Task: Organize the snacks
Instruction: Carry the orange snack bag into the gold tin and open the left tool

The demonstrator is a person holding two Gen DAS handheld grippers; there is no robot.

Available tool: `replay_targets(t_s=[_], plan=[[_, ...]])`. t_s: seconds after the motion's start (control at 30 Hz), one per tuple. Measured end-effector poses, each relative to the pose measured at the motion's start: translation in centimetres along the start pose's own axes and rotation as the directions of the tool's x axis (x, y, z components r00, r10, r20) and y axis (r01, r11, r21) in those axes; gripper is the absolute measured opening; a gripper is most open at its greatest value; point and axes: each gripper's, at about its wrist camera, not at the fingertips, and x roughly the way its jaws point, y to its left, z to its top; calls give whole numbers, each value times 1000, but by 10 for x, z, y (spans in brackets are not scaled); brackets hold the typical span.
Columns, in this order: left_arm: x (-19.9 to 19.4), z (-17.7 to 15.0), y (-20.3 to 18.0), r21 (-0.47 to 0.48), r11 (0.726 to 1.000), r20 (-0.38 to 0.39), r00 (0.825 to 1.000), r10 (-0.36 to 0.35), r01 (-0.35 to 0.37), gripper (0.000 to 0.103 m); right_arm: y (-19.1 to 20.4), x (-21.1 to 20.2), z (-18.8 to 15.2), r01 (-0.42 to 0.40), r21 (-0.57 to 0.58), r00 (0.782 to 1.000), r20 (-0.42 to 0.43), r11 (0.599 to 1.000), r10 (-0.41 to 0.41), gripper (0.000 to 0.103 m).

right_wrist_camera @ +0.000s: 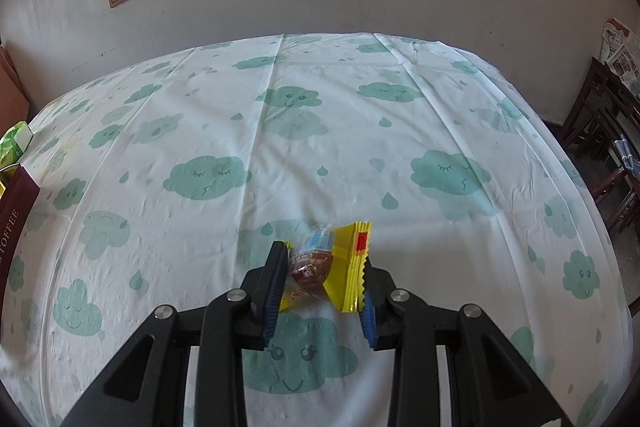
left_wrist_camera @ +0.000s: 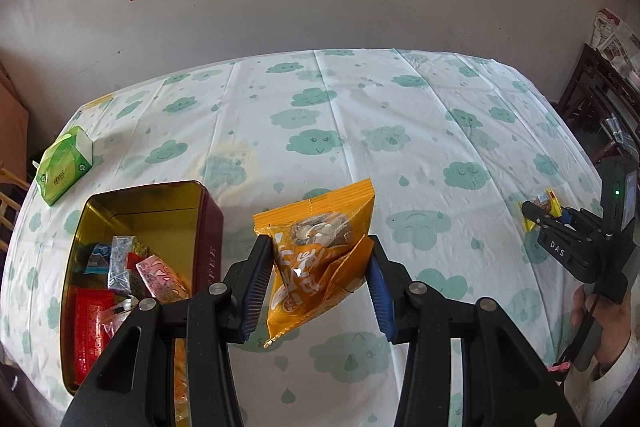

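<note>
My left gripper (left_wrist_camera: 318, 277) is shut on an orange snack packet (left_wrist_camera: 316, 259) and holds it above the tablecloth, just right of an open maroon tin (left_wrist_camera: 210, 227) that holds several wrapped snacks. My right gripper (right_wrist_camera: 322, 287) is shut on a small yellow snack packet (right_wrist_camera: 340, 267), low over the table. The right gripper also shows in the left wrist view (left_wrist_camera: 540, 217) at the right, with the yellow packet (left_wrist_camera: 548, 201) in its jaws. The tin's side (right_wrist_camera: 14, 223) shows at the left edge of the right wrist view.
A green tissue pack (left_wrist_camera: 66, 163) lies at the table's far left. The table (left_wrist_camera: 360, 131) wears a white cloth with green clouds. A dark wooden chair (right_wrist_camera: 600, 131) stands off the right edge. A wall with a window is behind.
</note>
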Motion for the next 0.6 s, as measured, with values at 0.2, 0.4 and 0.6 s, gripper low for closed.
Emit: replay_targets(t_s=[0.2, 0.4, 0.6], plan=[[-6, 7, 53, -49, 996, 11, 997, 72, -71, 42, 0, 0, 0, 0, 0, 1000, 0, 1000, 0, 33], [2, 10, 113, -107, 988, -10, 994, 113, -114, 42, 0, 0, 0, 1, -1, 1000, 0, 1000, -1, 33], [12, 7, 161, -147, 977, -34, 988, 153, -157, 42, 0, 1, -1, 5, -5, 1000, 0, 1000, -5, 34]])
